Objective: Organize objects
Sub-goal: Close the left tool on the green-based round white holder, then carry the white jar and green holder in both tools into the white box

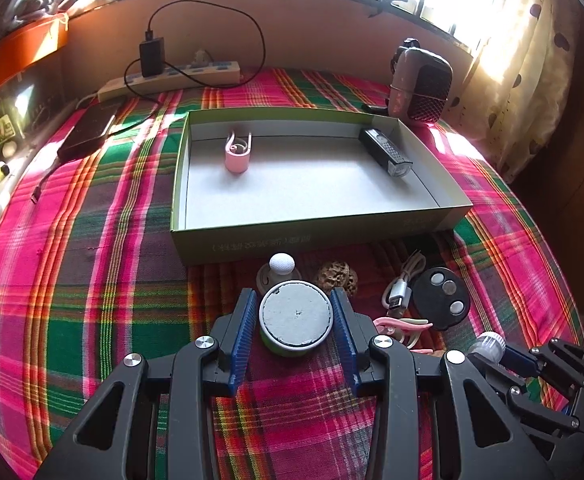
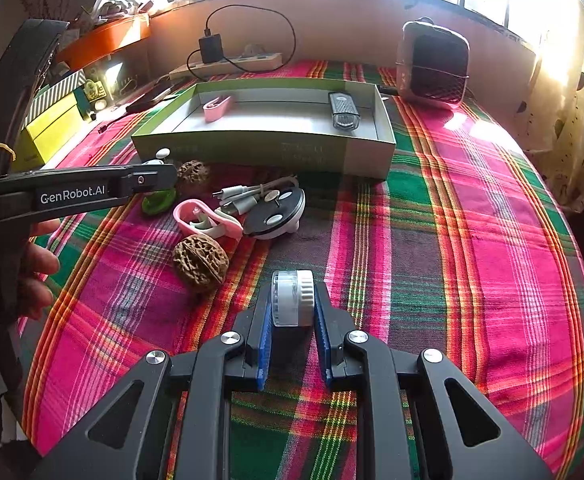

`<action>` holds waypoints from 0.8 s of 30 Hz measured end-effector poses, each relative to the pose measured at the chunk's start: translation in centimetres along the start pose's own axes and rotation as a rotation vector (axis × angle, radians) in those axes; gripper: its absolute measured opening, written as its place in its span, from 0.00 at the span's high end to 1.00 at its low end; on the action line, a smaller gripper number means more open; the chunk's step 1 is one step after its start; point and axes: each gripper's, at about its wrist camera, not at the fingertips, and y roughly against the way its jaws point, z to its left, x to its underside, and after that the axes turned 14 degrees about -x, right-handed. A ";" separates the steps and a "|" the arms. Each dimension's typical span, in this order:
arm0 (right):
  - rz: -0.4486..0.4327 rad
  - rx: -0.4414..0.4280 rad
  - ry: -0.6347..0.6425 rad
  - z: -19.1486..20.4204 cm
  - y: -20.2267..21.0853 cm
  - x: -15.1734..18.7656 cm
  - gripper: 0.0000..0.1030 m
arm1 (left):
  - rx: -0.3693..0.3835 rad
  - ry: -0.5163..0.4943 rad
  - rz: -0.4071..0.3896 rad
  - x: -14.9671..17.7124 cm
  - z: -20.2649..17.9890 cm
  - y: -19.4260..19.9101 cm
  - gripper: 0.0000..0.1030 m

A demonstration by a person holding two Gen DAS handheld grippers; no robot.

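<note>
My left gripper (image 1: 293,294) stands open, its blue pads on either side of a round green tin with a grey lid (image 1: 296,320) that rests on the plaid cloth, a thin gap at each pad. In the right wrist view that gripper (image 2: 148,179) reaches in from the left over the green tin (image 2: 158,203). My right gripper (image 2: 293,292) is shut on a small clear-and-white cylinder (image 2: 292,300), held just above the cloth. A shallow green box (image 1: 316,236) lies beyond, holding a pink clip (image 1: 237,156) and a black bike light (image 1: 388,152).
Loose items lie before the box: two walnuts (image 2: 200,262) (image 2: 193,174), a white USB cable (image 2: 238,198), a black round three-button disc (image 2: 278,214), a pink-and-white clip (image 2: 206,220) and a white knob (image 1: 282,264). Behind the box are a power strip (image 1: 180,76), a dark power bank (image 1: 90,130) and a small fan (image 1: 422,82).
</note>
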 end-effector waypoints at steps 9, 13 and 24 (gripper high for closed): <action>0.000 -0.001 -0.002 0.0 0.0 0.0 0.81 | -0.012 0.016 0.011 0.0 0.2 -0.2 0.66; 0.001 0.000 -0.001 0.0 -0.1 0.0 0.81 | -0.019 0.022 0.009 0.0 0.4 -0.2 0.69; 0.000 -0.002 -0.002 0.0 -0.1 0.0 0.81 | -0.029 0.025 -0.001 0.0 1.0 0.3 0.70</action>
